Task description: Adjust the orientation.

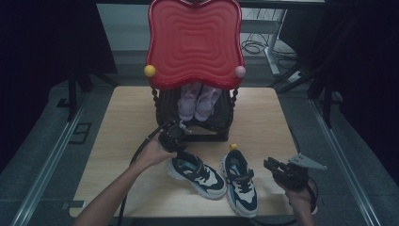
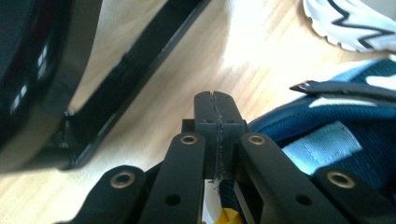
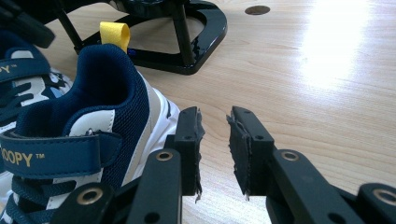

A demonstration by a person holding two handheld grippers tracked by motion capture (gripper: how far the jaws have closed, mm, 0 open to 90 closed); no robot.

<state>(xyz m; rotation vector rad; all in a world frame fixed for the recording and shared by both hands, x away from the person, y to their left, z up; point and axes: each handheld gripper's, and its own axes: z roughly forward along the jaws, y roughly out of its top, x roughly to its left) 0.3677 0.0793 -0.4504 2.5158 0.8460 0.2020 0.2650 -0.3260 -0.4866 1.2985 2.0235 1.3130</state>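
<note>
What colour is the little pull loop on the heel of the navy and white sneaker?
Yellow; the pull loop on the navy and white sneaker shows best in the right gripper view.

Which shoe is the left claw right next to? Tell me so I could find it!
Start at the big red wavy-backed rack at the far end of the light wooden table. In front of it lie two navy-and-white strap sneakers. It's the left sneaker, beside the shut left claw; the other one shows a yellow heel loop.

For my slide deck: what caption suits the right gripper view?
Open right hand-held gripper hovering over the wooden table beside a navy-and-white sneaker.
</note>
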